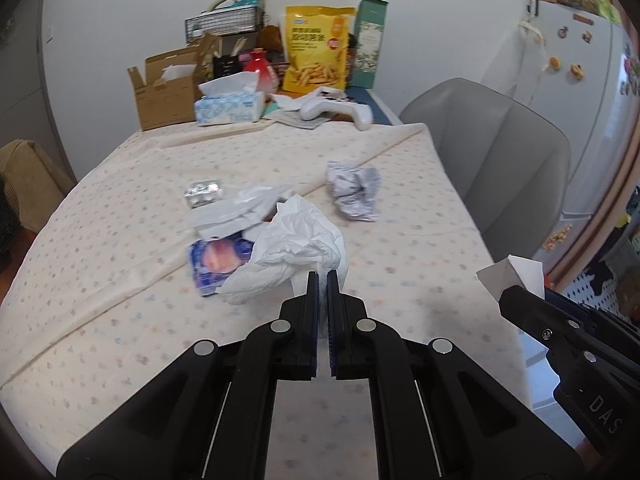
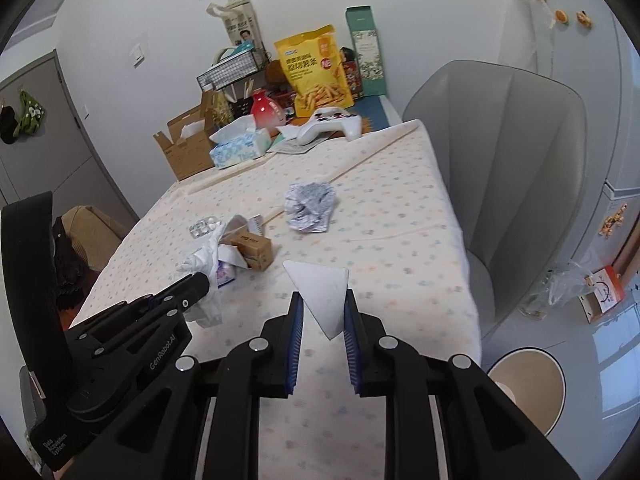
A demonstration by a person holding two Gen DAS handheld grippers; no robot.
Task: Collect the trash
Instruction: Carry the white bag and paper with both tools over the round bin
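The left claw (image 1: pixel 322 280) is pinching a white plastic bag (image 1: pixel 298 240) above the table (image 1: pixel 120 320). The right claw (image 2: pixel 320 304) is gripping a white paper scrap (image 2: pixel 322 292), near the waste bin (image 2: pixel 528 384).

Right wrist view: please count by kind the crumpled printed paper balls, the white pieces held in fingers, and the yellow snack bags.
Crumpled printed paper ball: 1
White pieces held in fingers: 2 (triangular paper in right gripper, crumpled sheet in left gripper)
Yellow snack bag: 1
Total: 4

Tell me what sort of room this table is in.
Most likely a home kitchen or dining corner: a white fridge dotted with magnets, a cloth-covered table with a grey chair, and a snack bag.
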